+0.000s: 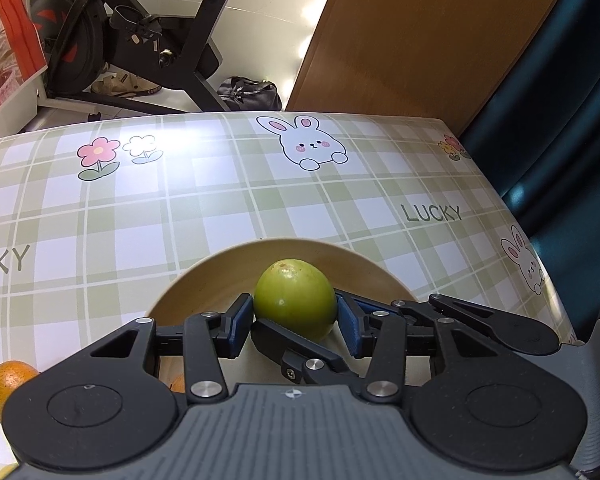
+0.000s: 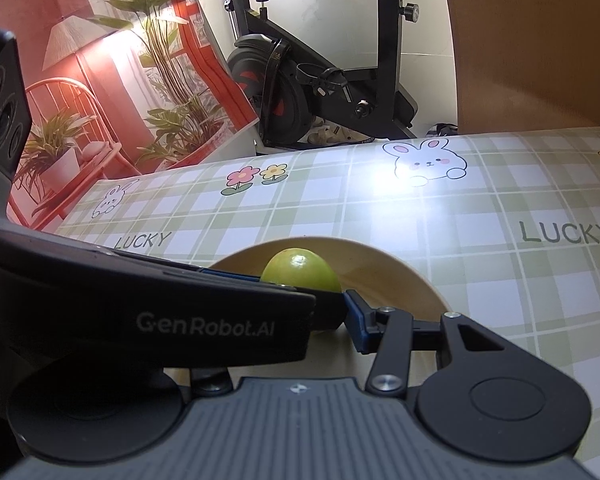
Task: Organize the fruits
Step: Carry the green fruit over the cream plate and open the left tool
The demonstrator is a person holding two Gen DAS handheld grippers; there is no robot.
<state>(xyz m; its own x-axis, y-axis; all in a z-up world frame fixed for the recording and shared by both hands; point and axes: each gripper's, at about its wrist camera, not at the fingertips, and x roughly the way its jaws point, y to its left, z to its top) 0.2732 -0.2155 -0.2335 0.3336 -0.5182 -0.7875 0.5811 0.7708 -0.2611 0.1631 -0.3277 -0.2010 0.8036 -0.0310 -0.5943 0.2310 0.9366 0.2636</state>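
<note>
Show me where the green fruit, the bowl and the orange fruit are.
green fruit (image 1: 294,298), left wrist view, its front face.
bowl (image 1: 220,276), left wrist view, inner wall.
orange fruit (image 1: 6,384), left wrist view, its top.

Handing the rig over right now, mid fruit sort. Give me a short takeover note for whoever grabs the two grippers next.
Left gripper: blue pads hug both sides of the green fruit; a firm grip is not confirmed.
Right gripper: crossed in at the same fruit, one pad beside it, the other finger hidden; grip unclear.
Things: the green fruit sits low in the beige bowl on the checked tablecloth. An orange fruit lies outside the bowl on the left, and another seems to peek out behind the left gripper.
Done: green fruit brought to the bowl.
Left: release it, untangle the grippers, sort the orange fruit.
</note>
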